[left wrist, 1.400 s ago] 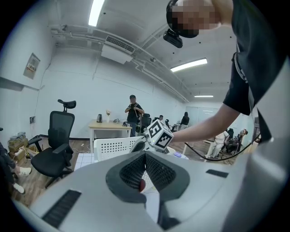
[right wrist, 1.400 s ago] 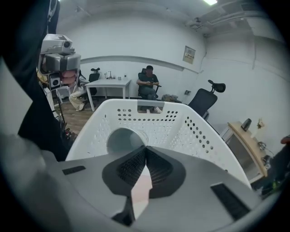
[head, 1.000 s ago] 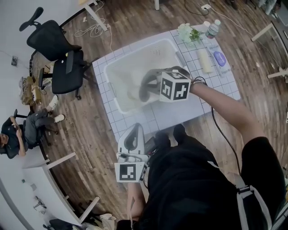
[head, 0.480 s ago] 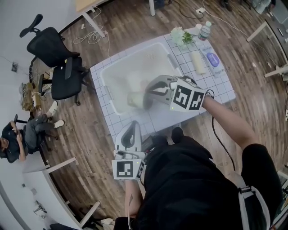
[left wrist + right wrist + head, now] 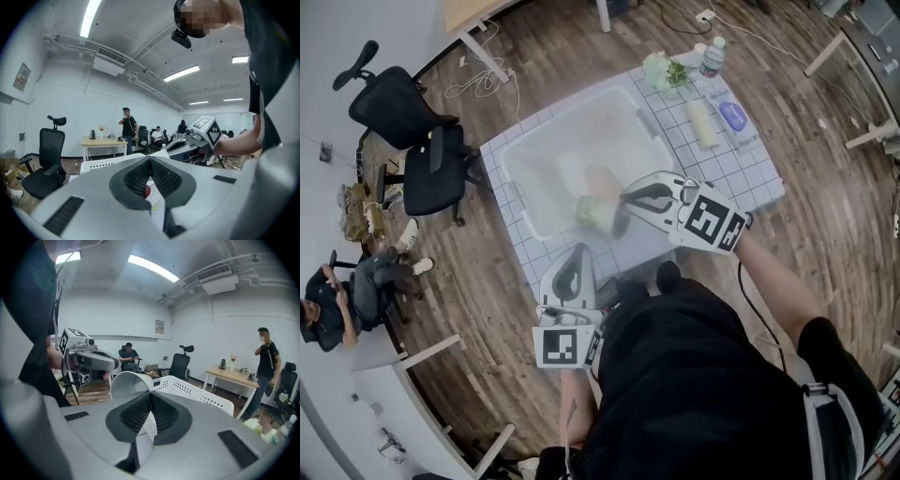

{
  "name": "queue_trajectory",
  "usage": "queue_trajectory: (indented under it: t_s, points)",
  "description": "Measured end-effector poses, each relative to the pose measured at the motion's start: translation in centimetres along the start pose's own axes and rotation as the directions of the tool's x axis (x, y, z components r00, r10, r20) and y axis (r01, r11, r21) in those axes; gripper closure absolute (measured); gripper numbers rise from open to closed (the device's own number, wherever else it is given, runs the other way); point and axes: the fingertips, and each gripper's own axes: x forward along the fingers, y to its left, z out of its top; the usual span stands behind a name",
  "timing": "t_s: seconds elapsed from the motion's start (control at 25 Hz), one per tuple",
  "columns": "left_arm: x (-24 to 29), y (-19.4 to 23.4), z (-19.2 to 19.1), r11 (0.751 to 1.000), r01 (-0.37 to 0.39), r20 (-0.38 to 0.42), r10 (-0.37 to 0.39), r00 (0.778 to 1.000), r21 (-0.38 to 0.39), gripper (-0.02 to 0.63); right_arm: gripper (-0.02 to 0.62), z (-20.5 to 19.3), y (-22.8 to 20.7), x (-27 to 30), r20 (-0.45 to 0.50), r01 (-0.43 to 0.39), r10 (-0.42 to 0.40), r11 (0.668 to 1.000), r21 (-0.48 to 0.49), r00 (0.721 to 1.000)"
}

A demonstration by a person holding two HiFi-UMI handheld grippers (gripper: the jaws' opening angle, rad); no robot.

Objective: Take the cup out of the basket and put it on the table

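Note:
In the head view my right gripper (image 5: 617, 220) is shut on the rim of a pale cup (image 5: 592, 211), which hangs over the front wall of the white basket (image 5: 534, 164). The right gripper view shows the white cup (image 5: 126, 380) lying on its side, its rim pinched between the closed jaws of that gripper (image 5: 150, 408). The perforated basket (image 5: 201, 397) lies just behind it. My left gripper (image 5: 569, 281) is held low at the table's near edge. Its jaws (image 5: 150, 161) are together with nothing in them, and the right gripper (image 5: 201, 138) shows beyond.
The gridded table (image 5: 750, 178) carries a water bottle (image 5: 711, 58), a small bunch of flowers (image 5: 664, 70), a pale roll (image 5: 703, 124) and a blue packet (image 5: 733, 116) at its far right. A black office chair (image 5: 408, 112) stands to the left, and a person (image 5: 337, 295) sits further left.
The right gripper has drawn the cup from deep inside the basket toward its near wall and my body. The left gripper has barely moved.

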Motion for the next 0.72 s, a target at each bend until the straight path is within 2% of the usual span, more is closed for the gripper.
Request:
queue_trajectory:
  t_s: [0.48,0.72]
  points:
    - [0.5,-0.8,-0.1,1.000,0.030,0.005,-0.030,1.000,-0.008,0.597,0.577,-1.6,1.3,-3.2,0.074,0.093,-0.106,0.982,0.163,0.992]
    - [0.9,-1.4,0.0,0.999,0.034,0.008,-0.034,0.999,-0.015,0.597,0.577,-3.2,1.6,-4.8,0.094,0.100,-0.121,0.973,0.209,0.988]
